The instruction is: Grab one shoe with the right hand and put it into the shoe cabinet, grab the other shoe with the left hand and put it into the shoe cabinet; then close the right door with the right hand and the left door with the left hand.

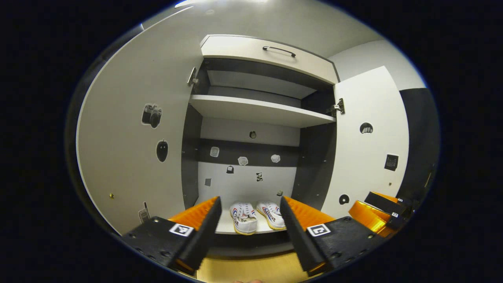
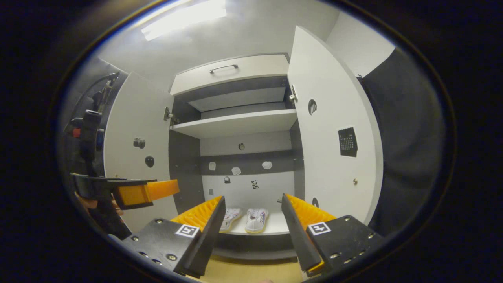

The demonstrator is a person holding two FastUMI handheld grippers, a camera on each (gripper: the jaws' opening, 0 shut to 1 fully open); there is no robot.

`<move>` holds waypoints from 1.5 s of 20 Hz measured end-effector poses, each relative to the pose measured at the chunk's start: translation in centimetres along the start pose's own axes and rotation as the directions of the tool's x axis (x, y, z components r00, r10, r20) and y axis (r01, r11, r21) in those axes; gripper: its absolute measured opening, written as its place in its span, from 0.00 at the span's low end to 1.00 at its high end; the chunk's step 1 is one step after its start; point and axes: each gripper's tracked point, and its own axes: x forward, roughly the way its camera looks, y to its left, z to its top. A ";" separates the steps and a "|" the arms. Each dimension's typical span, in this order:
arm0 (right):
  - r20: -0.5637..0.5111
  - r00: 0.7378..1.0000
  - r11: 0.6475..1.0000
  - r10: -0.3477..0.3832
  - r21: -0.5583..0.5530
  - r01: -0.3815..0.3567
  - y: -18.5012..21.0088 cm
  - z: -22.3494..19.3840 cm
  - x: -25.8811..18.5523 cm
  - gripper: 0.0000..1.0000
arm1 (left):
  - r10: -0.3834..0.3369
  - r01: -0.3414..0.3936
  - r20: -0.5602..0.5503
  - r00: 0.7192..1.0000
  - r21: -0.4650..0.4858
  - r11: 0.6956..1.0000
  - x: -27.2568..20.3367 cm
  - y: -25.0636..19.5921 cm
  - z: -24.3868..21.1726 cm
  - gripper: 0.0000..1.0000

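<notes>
- Two shoes (image 1: 257,217) are sitting side by side on the cabinet's bottom shelf (image 1: 226,228), toes pointing outward toward the cameras (both white with coloured trim).
- The cabinet (image 1: 255,112) is standing open, with a middle shelf (image 1: 259,111) above the shoes and a drawer (image 1: 267,53) with a handle on top.
- The left door (image 1: 129,133) and right door (image 1: 367,141) are both hanging wide open, each carrying small stickers.
- The left gripper (image 1: 250,214) is hovering in front of the opening, fingers spread, holding nothing.
- The right gripper (image 2: 253,214) is likewise hanging spread and empty before the cabinet; in the right gripper view the left one is showing at the left, near the left door.
</notes>
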 end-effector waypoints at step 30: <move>0.034 0.959 0.960 -0.281 -0.002 0.281 -17.7 5.0 -5.6 0.83 | 0.114 -0.114 -0.029 0.993 -0.008 0.993 -6.0 2.6 0.1 0.96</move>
